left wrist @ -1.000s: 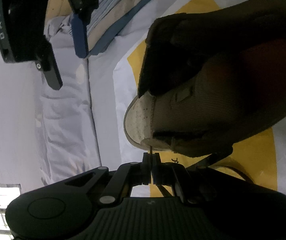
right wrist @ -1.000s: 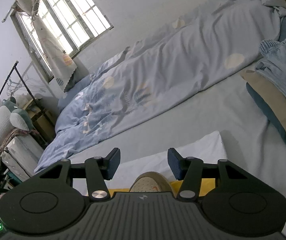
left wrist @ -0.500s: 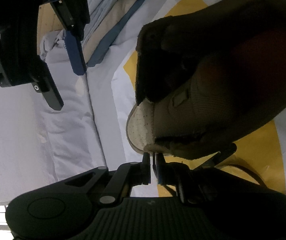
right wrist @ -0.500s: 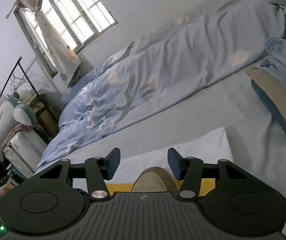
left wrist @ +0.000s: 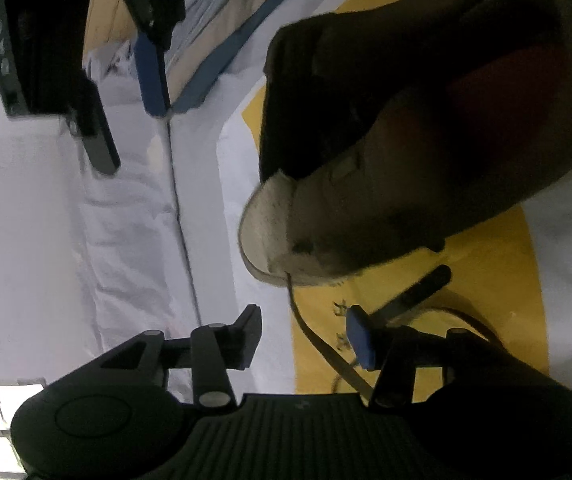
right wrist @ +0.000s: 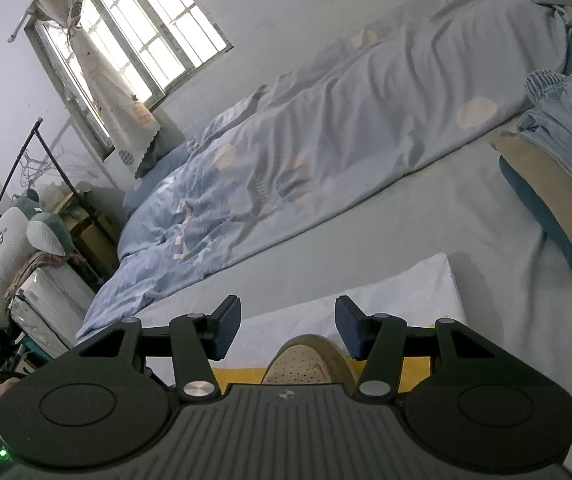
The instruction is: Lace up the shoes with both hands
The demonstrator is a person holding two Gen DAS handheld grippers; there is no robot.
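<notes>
Black hand-held gripper (right wrist: pixel 287 328), blue pads (right wrist: pixel 350 334)

Pale grey bed (right wrist: pixel 385 224) under a crumpled blue quilt (right wrist: pixel 305 148), white-and-yellow sheet (left wrist: pixel 497 280) beneath the shoe (left wrist: pixel 425 140).

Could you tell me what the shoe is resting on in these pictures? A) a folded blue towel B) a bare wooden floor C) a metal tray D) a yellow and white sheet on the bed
D: the shoe sits on the yellow and white sheet, spread over the bed.
</notes>
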